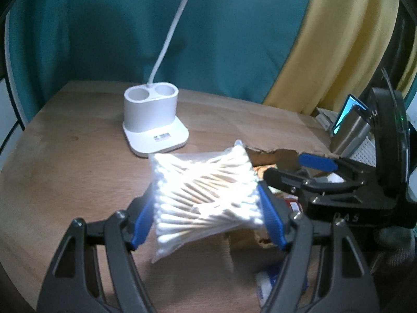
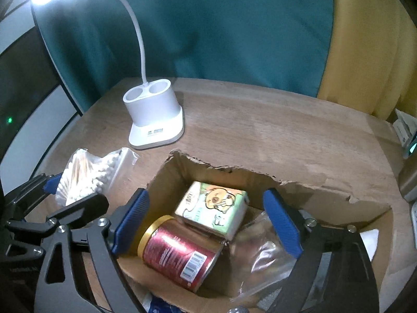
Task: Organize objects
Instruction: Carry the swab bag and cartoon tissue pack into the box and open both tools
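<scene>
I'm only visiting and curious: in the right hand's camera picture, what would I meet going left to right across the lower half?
Bag of cotton swabs held in the left gripper → red can → cartoon tissue pack → clear plastic bag. The last three lie inside the torn cardboard box, under the open right gripper.

In the cardboard box (image 2: 260,182) lie a can (image 2: 179,253) and tissue pack (image 2: 212,208); desk lamp (image 2: 153,116) stands behind.

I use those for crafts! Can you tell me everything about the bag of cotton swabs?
The bag of cotton swabs is clear, soft plastic, stuffed with white-tipped, pale wooden sticks lying crisscross. The left gripper pinches it between blue pads, lifted and tilted above the wooden table, beside the cardboard box.
</scene>
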`<state>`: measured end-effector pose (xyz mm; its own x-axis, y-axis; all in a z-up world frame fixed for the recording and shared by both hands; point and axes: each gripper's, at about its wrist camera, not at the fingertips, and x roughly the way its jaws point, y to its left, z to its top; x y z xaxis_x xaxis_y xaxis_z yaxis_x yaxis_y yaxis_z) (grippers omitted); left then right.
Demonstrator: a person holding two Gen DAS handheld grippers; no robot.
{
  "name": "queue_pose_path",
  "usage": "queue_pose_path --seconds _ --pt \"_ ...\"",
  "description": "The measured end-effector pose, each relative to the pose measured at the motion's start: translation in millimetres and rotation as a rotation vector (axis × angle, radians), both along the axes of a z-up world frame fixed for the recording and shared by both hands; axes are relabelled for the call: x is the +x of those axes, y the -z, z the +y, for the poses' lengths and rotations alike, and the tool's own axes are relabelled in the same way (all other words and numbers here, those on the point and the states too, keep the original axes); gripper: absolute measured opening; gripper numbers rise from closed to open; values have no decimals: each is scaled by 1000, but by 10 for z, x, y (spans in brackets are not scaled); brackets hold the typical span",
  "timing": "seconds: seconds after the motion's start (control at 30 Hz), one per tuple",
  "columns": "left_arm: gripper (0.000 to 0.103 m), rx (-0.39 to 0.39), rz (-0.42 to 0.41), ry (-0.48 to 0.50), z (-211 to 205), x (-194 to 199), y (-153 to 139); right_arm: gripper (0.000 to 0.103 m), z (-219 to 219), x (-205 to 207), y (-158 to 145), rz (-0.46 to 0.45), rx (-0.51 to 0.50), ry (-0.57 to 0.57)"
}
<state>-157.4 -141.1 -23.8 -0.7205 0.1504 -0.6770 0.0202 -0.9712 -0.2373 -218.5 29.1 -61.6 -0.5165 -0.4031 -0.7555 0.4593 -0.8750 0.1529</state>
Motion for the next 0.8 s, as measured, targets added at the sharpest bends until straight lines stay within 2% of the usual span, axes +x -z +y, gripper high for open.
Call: queue_pose_path --seconds 0.27,0.8 --pt "73 -15 22 20 175 89 -95 91 208 140 -102 37 6 25" --pt "73 -44 28 85 805 43 -131 91 1130 417 -178 67 -2 148"
